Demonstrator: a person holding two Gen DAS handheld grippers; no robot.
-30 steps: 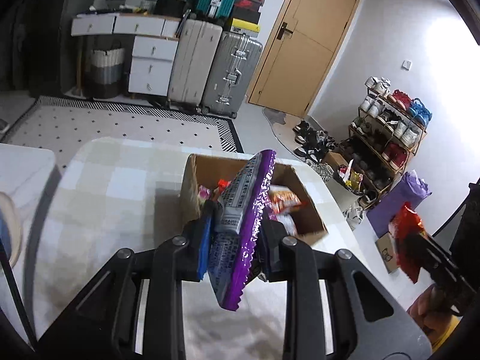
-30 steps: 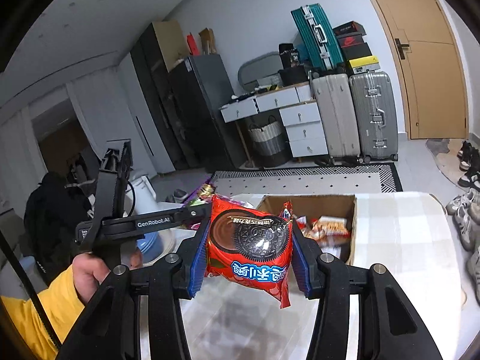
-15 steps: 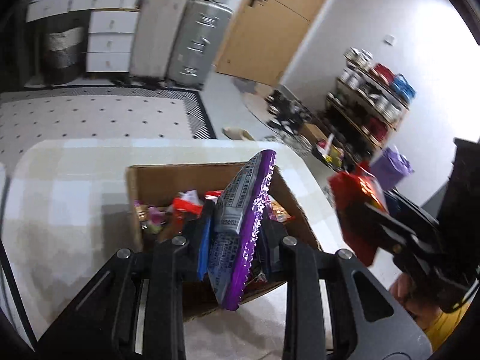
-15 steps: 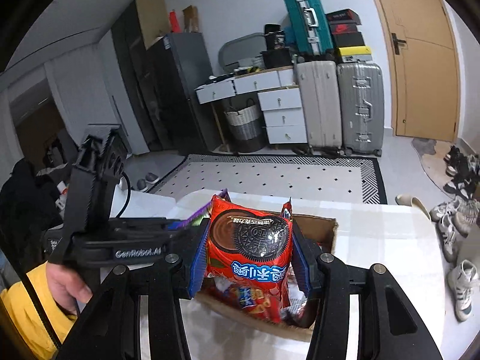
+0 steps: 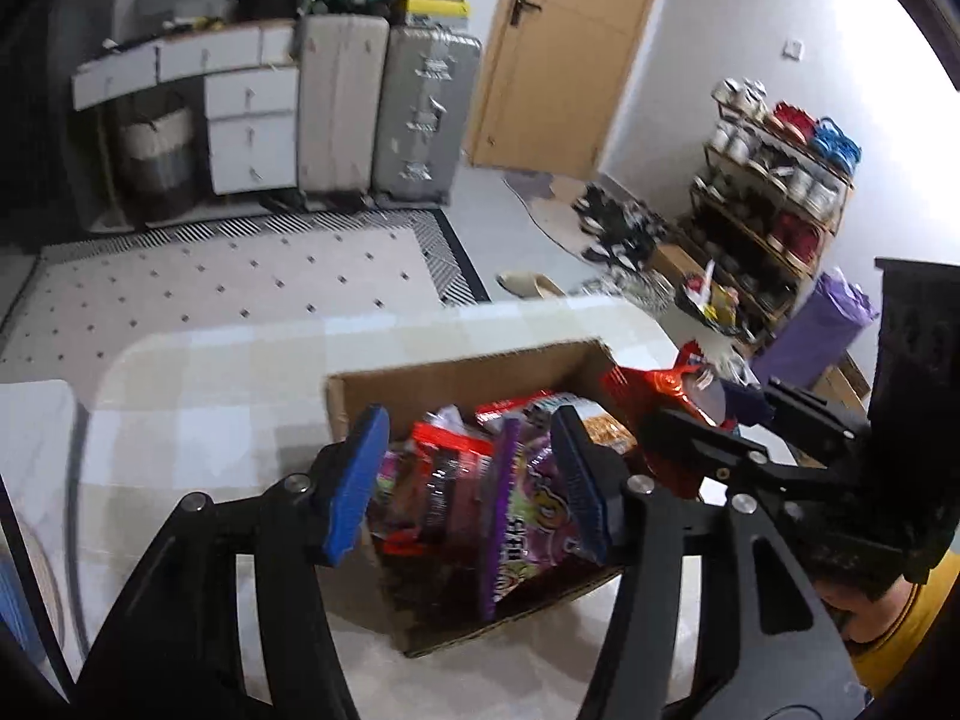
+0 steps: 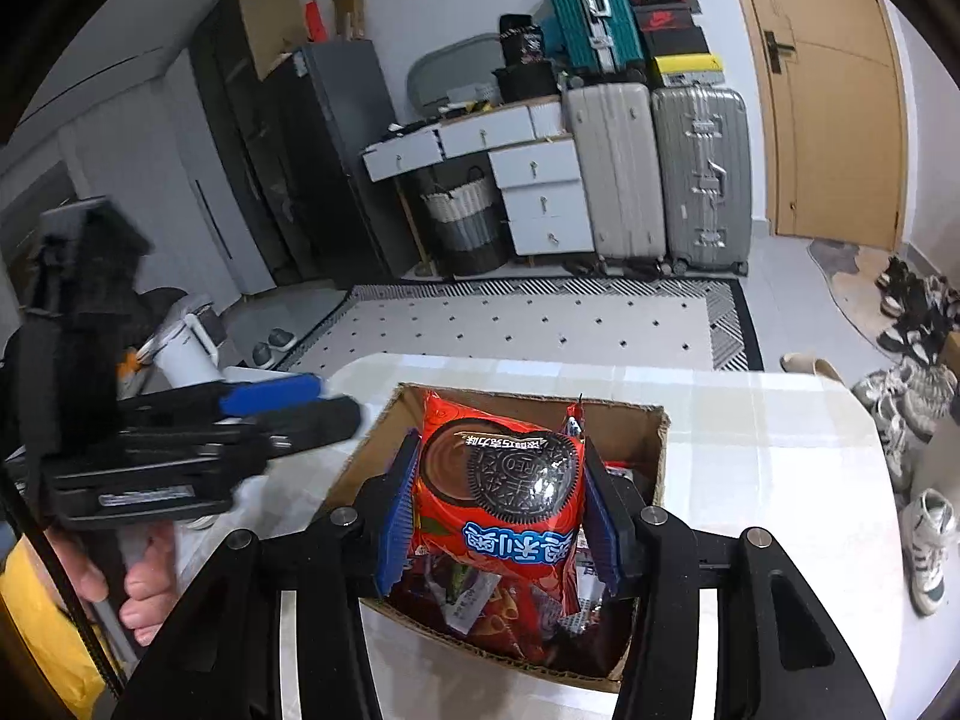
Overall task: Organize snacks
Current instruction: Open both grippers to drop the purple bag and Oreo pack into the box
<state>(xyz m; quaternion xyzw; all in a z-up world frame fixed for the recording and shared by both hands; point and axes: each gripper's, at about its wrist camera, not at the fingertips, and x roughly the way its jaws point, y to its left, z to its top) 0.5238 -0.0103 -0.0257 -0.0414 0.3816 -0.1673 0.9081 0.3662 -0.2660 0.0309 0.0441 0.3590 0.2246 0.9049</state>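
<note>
Hanging over the cardboard box (image 6: 651,420), the right gripper (image 6: 501,510) pinches a red cookie packet (image 6: 501,492) by its two side edges, blue pads pressed into the film. That packet looks light and puffy, crinkly foil with brittle biscuits inside, so I'd judge a gentle squeeze at the sealed edges wiser than a hard one across the middle, and slick film may slide. The left gripper (image 5: 474,480) stands spread wide with nothing between its pads; a purple candy bag (image 5: 528,510) sits on edge in the box below it, among other wrappers.

From the right wrist view the packet hides much of the box, and the left gripper shows at 9 o'clock. Only the left wrist view shows the purple bag and the box's (image 5: 456,372) far wall, with the right gripper (image 5: 690,414) at 3 o'clock.
</note>
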